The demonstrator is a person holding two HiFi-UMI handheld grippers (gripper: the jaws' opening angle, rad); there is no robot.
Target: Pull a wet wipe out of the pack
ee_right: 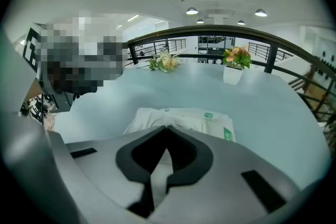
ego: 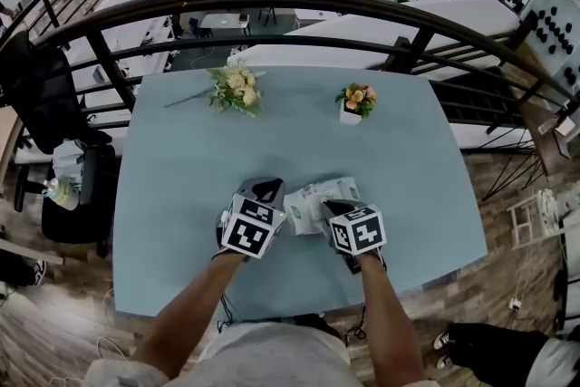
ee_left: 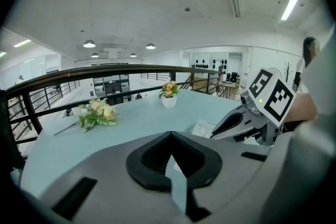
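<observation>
Item: wet wipe pack (ego: 313, 195), which we log as lying flat on the pale blue table (ego: 181, 195) near its front edge, between the two grippers. Left gripper (ee_left: 169, 135): we see it clenched, holding nothing, just left of the pack. Right gripper (ee_right: 167, 127): we see it clenched, tips at the pack's top; we cannot tell whether a wipe is pinched. Also on the far side: loose bouquet (ego: 236, 91); small potted flowers (ego: 356, 101).
</observation>
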